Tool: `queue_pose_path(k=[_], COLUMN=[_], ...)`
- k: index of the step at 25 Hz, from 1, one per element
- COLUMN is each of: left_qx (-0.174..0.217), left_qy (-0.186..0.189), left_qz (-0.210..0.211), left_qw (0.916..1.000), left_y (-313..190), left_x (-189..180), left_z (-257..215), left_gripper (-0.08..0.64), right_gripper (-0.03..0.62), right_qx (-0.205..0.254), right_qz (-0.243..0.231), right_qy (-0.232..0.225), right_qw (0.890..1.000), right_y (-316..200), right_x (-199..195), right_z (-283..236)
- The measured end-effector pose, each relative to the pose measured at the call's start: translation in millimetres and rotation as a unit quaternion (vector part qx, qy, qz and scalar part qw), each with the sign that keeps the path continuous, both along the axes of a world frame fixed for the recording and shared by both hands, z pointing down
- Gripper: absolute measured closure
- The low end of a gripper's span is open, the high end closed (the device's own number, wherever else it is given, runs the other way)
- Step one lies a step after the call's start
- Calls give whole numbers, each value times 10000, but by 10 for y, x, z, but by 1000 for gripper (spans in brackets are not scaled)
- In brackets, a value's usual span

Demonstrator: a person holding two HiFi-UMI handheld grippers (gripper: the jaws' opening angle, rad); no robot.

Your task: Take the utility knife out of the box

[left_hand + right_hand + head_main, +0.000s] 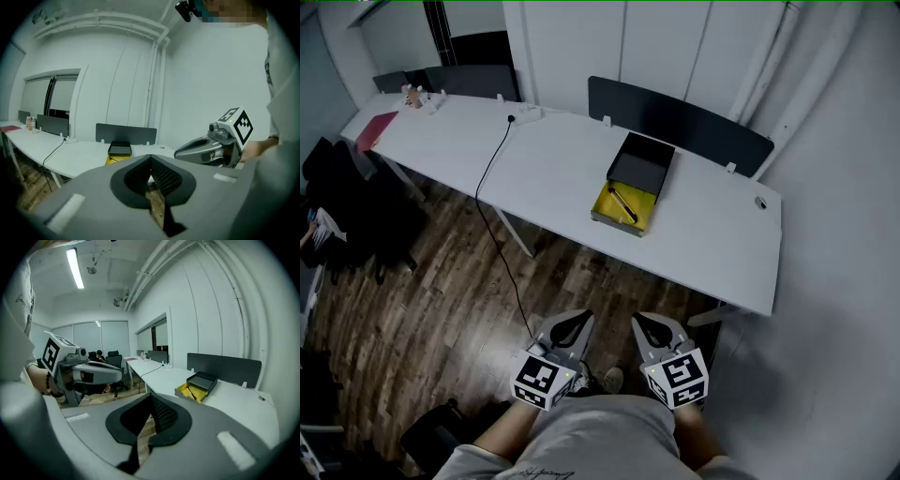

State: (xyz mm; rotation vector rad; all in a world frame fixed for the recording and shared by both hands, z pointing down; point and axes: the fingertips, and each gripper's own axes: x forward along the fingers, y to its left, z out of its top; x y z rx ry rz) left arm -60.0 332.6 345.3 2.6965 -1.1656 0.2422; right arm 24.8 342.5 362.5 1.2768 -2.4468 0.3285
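An open box (602,215) with a yellow lining stands on the long white table (712,244), its black lid (640,164) lying against its far side. The thin dark utility knife (623,203) lies inside on the yellow lining. Both grippers are held close to my body over the wooden floor, well short of the table. My left gripper (572,323) and my right gripper (649,325) are shut with nothing in them. The right gripper view shows the box (183,390) and the knife (191,392) ahead on the right. In the left gripper view the box (112,160) is small and far off.
A black cable (492,159) runs from a power strip (525,114) over the table's front edge to the floor. A dark divider panel (675,117) stands behind the box. Black chairs (347,187) crowd the left, and a red folder (377,129) lies on the far table end.
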Motion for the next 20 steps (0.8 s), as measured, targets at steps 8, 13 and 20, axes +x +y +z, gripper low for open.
queue_pose_path(k=[8,13,20], left_qx=[1,41,104], left_qy=[46,110,169], left_qz=[34,58,140], left_qw=[10000,9999,9997], left_y=[-18,-74,-158], left_x=[-129,-270,-544], left_z=[28,16,-16], left_gripper=[560,560,560], right_gripper=[578,578,578], right_qx=[-33,-8,175], right_qz=[36,136,273], right_qy=[69,-50,33], right_qw=[10000,9999,9995], right_y=[-19,-104,-201], right_x=[-135,-258,-514], right_z=[50,12,-104])
